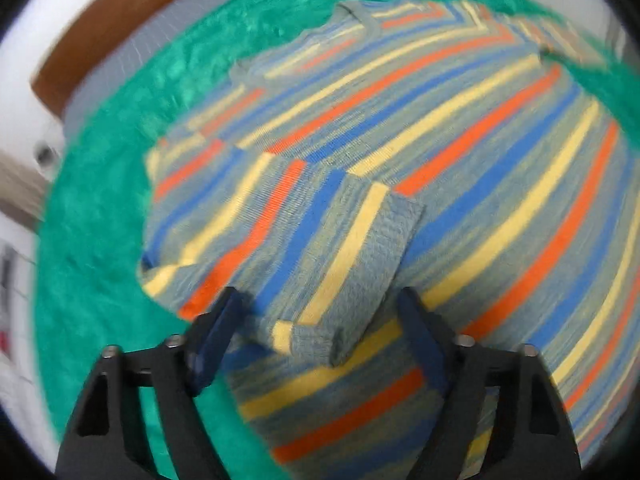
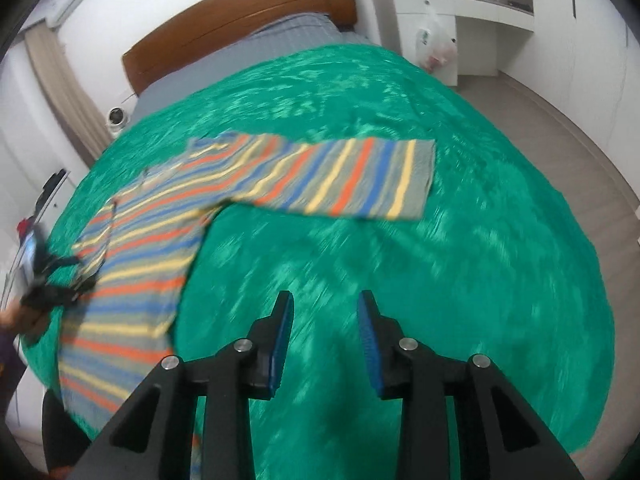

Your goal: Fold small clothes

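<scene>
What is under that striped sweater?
The striped sweater lies flat on a green blanket covering the bed. The blanket beneath the sweater's body is hidden; one sleeve is folded on top.

knit sweater (image 1: 400, 152) – fuzzy (green) blanket (image 2: 400, 280)

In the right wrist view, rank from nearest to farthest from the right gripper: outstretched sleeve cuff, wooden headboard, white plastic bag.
From the right gripper:
1. Sleeve cuff, ahead, slightly right, on the green blanket.
2. Plastic bag, far right, by the cabinet.
3. Headboard, far left; nearly level with the bag, too close to call.
</scene>
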### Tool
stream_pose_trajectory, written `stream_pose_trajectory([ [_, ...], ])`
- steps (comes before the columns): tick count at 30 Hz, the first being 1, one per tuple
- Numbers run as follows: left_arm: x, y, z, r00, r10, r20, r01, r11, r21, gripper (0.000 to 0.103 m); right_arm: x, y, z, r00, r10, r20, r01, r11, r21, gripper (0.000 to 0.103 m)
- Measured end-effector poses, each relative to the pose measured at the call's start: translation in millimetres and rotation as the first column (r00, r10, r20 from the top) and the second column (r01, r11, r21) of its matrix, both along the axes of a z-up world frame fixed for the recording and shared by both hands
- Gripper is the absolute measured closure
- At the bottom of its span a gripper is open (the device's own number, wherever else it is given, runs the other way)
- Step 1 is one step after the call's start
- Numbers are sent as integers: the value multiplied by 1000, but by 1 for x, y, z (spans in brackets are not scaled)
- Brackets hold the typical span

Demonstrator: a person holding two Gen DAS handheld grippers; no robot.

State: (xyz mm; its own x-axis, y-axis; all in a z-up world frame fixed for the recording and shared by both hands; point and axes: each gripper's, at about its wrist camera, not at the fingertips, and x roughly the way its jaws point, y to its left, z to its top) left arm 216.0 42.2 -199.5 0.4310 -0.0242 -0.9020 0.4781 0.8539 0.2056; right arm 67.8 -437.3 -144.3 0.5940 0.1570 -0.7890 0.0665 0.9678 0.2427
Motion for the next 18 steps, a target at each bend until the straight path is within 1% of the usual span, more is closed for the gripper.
stream_pose_trajectory([
  [1, 5, 7, 2, 999, 33, -39, -35, 997, -69, 93, -8, 6, -1, 1000, 9, 5, -9, 1000, 2, 70],
  [2, 9, 14, 9, 995, 76, -59, -82, 990, -116, 98, -17, 13, 0, 1000, 18, 12, -18, 1000, 2, 70],
  [3, 11, 21, 18, 993, 101, -56, -108, 982, -153, 99, -24, 19, 1, 1000, 23, 19, -23, 1000, -1, 70],
  [4, 12, 37, 37, 988, 154, -24, -155, 962, -224, 99, -29, 26, 2, 999, 29, 27, -29, 1000, -3, 70],
  [5, 14, 55, 52, 976, 218, -8, -211, 935, -284, 99, -29, 31, 2, 999, 34, 33, -34, 999, 0, 70],
  [6, 15, 70, 61, 964, 265, -3, -251, 912, -325, 99, -34, 35, 2, 999, 37, 38, -37, 999, 4, 70],
  [7, 18, 104, 77, 923, 385, 4, -352, 847, -399, 99, -38, 39, 3, 998, 39, 44, -39, 999, 8, 70],
  [8, 19, 128, 82, 881, 473, 0, -426, 794, -435, 99, -38, 42, 3, 998, 42, 50, -43, 999, 12, 70],
  [9, 22, 152, 85, 829, 560, -11, -501, 733, -461, 99, -39, 46, 3, 997, 47, 57, -48, 999, 16, 70],
  [10, 21, 183, 84, 746, 666, -24, -597, 652, -467, 100, -38, 52, 4, 997, 54, 63, -56, 998, 15, 70],
  [11, 21, 209, 78, 659, 752, -25, -683, 585, -437, 100, -38, 56, 3, 996, 60, 66, -61, 998, 17, 70],
  [12, 21, 225, 73, 603, 797, -22, -735, 545, -404, 100, -37, 59, 2, 996, 64, 66, -65, 998, 23, 70],
  [13, 19, 246, 61, 527, 850, -12, -799, 491, -348, 100, -35, 63, -1, 996, 72, 58, -74, 997, 31, 70],
  [15, 14, 263, 48, 464, 886, -6, -847, 441, -297, 101, -33, 70, -6, 996, 79, 44, -80, 996, 37, 70],
  [16, 9, 271, 37, 442, 897, -18, -863, 419, -281, 101, -32, 73, -8, 996, 82, 40, -83, 996, 42, 70],
  [17, 7, 274, 33, 433, 901, -20, -870, 412, -271, 101, -32, 76, -9, 996, 86, 38, -87, 995, 43, 70],
  [18, 6, 275, 28, 429, 903, -15, -874, 411, -260, 101, -33, 79, -9, 995, 91, 35, -92, 995, 39, 70],
])
